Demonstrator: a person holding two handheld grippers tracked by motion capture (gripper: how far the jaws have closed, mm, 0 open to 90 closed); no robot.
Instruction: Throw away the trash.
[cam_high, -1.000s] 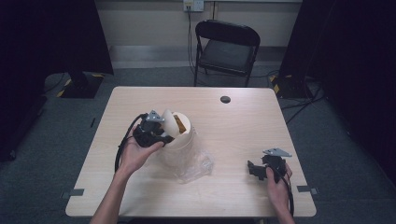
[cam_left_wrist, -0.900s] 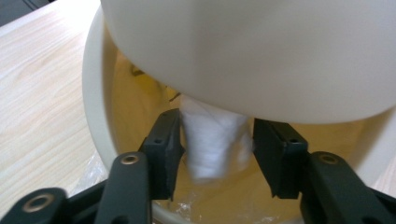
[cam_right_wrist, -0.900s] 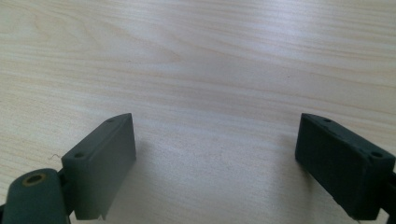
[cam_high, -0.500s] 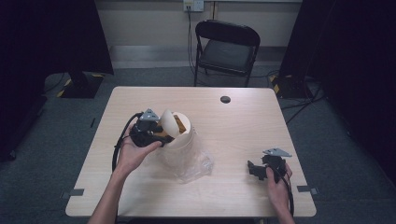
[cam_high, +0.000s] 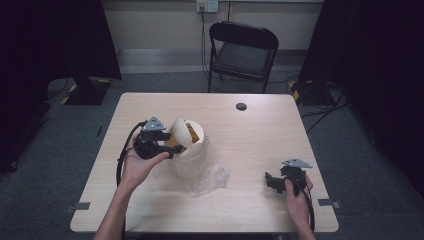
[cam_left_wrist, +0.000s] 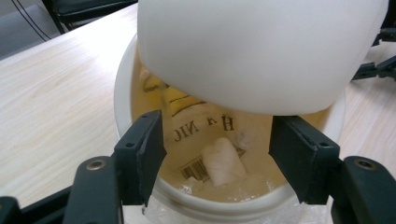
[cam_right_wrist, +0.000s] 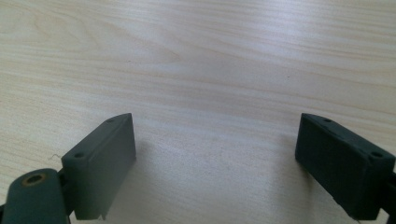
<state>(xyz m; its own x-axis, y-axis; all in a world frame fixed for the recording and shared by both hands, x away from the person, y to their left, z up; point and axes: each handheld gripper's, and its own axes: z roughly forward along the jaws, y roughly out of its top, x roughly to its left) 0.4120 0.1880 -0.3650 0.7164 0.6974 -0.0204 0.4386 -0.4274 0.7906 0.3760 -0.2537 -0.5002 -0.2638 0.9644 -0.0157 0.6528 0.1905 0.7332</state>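
On the pale wooden table (cam_high: 250, 135), under a dark-curtained room, our left gripper (cam_high: 172, 149) sits at nine o'clock of the white tub (cam_high: 197, 150); its jaws, just opening, flank the tilted lid (cam_left_wrist: 261, 51) without pressing it. We should back away gently, leaving the lid resting on the rim. At four o'clock, our right gripper (cam_high: 270, 182) rests wide and empty.

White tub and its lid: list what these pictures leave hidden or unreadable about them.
- Left gripper view: the lid, tilted over the white tub, covers the far part of the inside.
- Left gripper view: the printed label is partly under the lid and a pale lump, so its wording stays unreadable.
- High view: the left gripper and the hand hide the tub's near left side.
- High view: the tub's contents are too small to identify.
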